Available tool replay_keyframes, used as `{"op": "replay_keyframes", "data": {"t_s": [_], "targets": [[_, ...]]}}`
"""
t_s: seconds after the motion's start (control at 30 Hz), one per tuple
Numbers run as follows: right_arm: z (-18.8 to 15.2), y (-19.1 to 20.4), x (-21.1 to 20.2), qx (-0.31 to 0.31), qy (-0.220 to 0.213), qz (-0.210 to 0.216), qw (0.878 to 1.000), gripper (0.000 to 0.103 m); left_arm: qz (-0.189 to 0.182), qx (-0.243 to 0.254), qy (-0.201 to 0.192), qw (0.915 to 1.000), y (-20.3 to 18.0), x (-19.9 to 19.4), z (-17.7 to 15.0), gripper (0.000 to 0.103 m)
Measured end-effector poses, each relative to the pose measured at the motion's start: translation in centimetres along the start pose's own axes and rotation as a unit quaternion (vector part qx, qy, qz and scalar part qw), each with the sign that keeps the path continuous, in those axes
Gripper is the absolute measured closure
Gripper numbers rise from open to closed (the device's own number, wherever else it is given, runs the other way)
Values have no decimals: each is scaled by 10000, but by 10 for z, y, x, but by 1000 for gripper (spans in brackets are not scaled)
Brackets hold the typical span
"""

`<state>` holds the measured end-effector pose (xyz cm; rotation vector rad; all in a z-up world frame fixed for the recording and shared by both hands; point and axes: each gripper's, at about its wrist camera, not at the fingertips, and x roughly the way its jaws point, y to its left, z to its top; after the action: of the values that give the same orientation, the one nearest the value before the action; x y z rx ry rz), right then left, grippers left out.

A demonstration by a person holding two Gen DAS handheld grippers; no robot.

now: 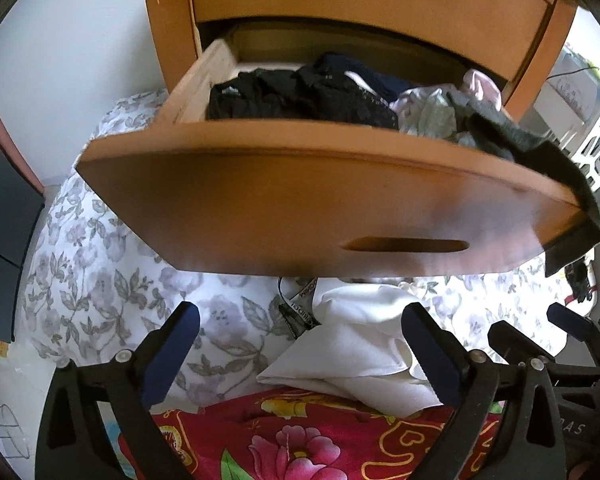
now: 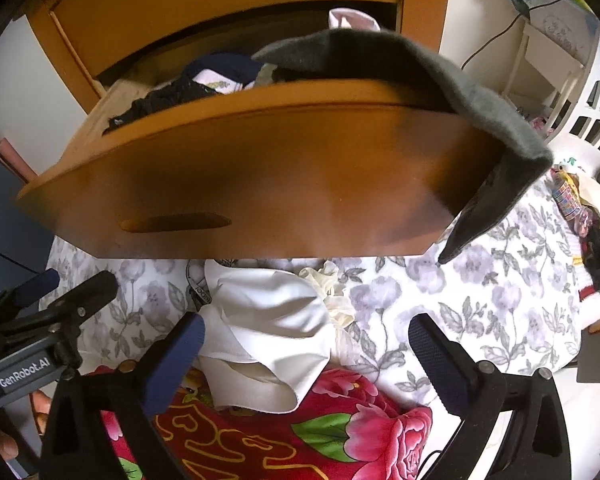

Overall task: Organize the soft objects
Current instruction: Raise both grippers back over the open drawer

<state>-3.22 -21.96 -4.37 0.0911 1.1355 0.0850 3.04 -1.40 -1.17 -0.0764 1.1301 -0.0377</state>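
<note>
An open wooden drawer point(image 1: 300, 196) point(image 2: 260, 168) juts out above the bed, holding black lace garments point(image 1: 300, 96), pale underwear point(image 1: 428, 114) and a dark grey sock point(image 1: 532, 148) point(image 2: 440, 88) that hangs over its right corner. Below it a white garment point(image 1: 360, 344) point(image 2: 268, 328) lies on the bed. My left gripper point(image 1: 300, 348) is open and empty, its fingers on either side of the white garment's near part. My right gripper point(image 2: 308, 364) is open and empty, over the same garment. Each gripper shows in the other's view: right gripper point(image 1: 540, 332), left gripper point(image 2: 60, 292).
The bed has a grey floral sheet point(image 1: 100, 272) point(image 2: 480, 300) and a red floral blanket point(image 1: 292, 440) point(image 2: 320, 432). A closed drawer point(image 1: 360, 12) sits above. A white laundry basket point(image 2: 588, 92) stands right. More small clothes point(image 2: 592, 240) lie at the bed's right edge.
</note>
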Motion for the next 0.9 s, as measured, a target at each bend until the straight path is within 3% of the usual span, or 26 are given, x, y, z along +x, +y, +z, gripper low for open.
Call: {"op": "replay_keyframes", "data": {"t_s": [0.37,0.5,0.67,0.9], "targets": [[5,0,-50,-66,-747,225,9969,0,-419,-67,-697,9967,5,-48,12,2],[18,2,-75,-199,-1180,256,9925,0,-231,126,-1000,9946,3,-69,23,2],[50,-5,-83,-344,-1334,-225,9902,0,-134,198,-1084,9938,8,-80,39,2],[86,-16,-63,-455,-1158,-635,9902,1,-185,-59,-997,9948,23,-75,53,2]]}}
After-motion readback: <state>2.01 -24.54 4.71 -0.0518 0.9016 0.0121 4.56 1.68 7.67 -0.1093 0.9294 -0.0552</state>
